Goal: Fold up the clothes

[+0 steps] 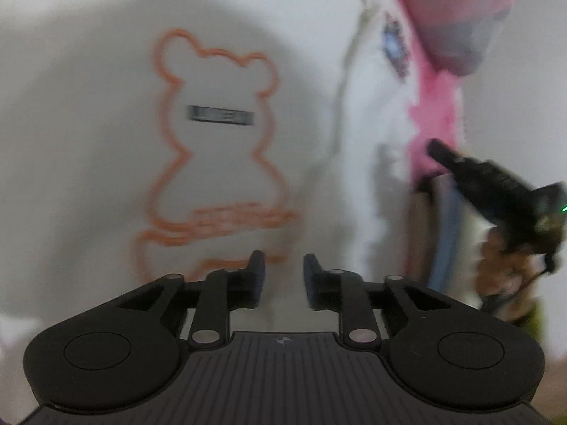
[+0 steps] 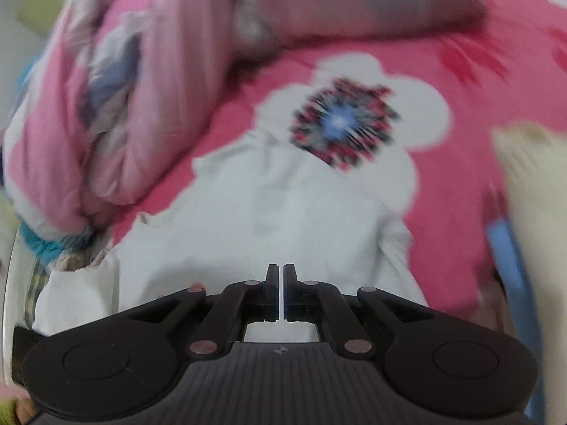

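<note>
While the white shirt (image 1: 106, 71) lies spread on the bed (image 2: 460, 184), left gripper (image 1: 282, 279) fingers stand apart, empty; right gripper (image 2: 280, 292) fingers pressed together, seemingly empty. Next: seize an edge.

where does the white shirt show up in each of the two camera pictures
Left wrist: the white shirt fills the left and middle, orange bear outline facing the camera.
Right wrist: the shirt lies crumpled at lower centre, just beyond the fingertips; no bear visible.
Shared landmark: the blue-centred flower on the pink bedsheet.
</note>
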Demonstrator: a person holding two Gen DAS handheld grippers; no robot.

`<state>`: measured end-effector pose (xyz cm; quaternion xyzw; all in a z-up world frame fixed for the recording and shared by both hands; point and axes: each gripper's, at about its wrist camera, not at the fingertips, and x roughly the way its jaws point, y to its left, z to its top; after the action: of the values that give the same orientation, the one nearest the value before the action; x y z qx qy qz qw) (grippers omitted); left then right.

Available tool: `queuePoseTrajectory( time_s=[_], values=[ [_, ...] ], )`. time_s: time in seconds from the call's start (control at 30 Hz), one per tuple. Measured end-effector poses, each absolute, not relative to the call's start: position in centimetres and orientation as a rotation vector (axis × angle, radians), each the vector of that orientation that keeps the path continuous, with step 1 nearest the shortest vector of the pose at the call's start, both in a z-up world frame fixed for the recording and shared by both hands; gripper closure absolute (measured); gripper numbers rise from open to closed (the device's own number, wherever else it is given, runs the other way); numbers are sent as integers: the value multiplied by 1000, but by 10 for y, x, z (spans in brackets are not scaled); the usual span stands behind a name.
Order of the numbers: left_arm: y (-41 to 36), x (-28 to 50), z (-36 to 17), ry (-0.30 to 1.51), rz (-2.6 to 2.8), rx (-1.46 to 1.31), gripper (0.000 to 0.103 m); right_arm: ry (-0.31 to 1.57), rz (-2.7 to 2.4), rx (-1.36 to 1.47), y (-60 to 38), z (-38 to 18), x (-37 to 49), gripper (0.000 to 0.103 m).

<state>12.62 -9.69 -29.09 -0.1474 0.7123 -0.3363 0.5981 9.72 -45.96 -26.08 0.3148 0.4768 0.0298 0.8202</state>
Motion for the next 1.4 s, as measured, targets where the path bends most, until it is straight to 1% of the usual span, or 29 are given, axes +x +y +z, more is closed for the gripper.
queuePoseTrajectory(
  time_s=[0.03, 0.07, 0.1, 0.13, 0.17, 0.33, 0.5, 0.57, 0.67, 0.73, 0.8, 0.97, 1.03, 1.1, 1.13, 1.17, 1.23, 1.27, 1.33, 1.4],
  values=[
    [-94, 123, -288, 1637, -776, -354, 66, 1027, 66, 667, -458, -262, 93, 98],
    [-94, 120, -284, 1612, -775, -340, 60, 1042, 68, 660, -456, -264, 88, 96],
    [-94, 116, -279, 1586, -773, -324, 55, 1064, 71, 652, -452, -266, 82, 89],
    [-96, 111, -274, 1559, -778, -293, 53, 1086, 74, 650, -449, -269, 77, 86],
    [-101, 105, -266, 1519, -792, -242, 51, 1109, 75, 649, -445, -271, 71, 86],
    [-123, 65, -236, 1292, -872, 65, 50, 1169, 118, 569, -411, -278, 44, 86],
    [-135, 17, -233, 1101, -970, 413, 50, 1160, 239, 297, -350, -280, 27, 86],
    [-140, 2, -235, 1054, -1012, 512, 50, 1165, 253, 211, -330, -284, 23, 86],
    [-141, -20, -241, 1012, -1067, 619, 50, 1190, 210, 108, -315, -295, 18, 89],
    [-147, -32, -247, 983, -1090, 679, 50, 1195, 179, 115, -317, -296, 14, 97],
    [-152, -40, -259, 963, -1099, 728, 50, 1197, 154, 142, -322, -296, 10, 101],
    [-158, -44, -283, 903, -1066, 831, 50, 1191, 117, 247, -338, -292, 15, 103],
    [-155, -37, -282, 917, -1047, 791, 64, 1176, 106, 349, -351, -289, 19, 103],
    [-154, -28, -281, 954, -1012, 753, 88, 1146, 99, 492, -370, -284, 22, 103],
    [-155, -24, -280, 979, -1002, 733, 94, 1125, 97, 564, -379, -281, 24, 103],
    [-154, -17, -278, 1017, -992, 696, 97, 1102, 95, 631, -389, -277, 26, 103],
    [-147, 9, -271, 1169, -978, 496, 98, 1055, 95, 735, -405, -269, 30, 103],
    [-138, 30, -269, 1292, -969, 279, 99, 1027, 102, 776, -412, -263, 32, 103],
    [-115, 59, -282, 1535, -965, -237, 99, 961, 131, 848, -426, -249, 39, 103],
    [-93, 79, -303, 1719, -943, -810, 99, 892, 172, 905, -434, -234, 48, 103]
  ],
)
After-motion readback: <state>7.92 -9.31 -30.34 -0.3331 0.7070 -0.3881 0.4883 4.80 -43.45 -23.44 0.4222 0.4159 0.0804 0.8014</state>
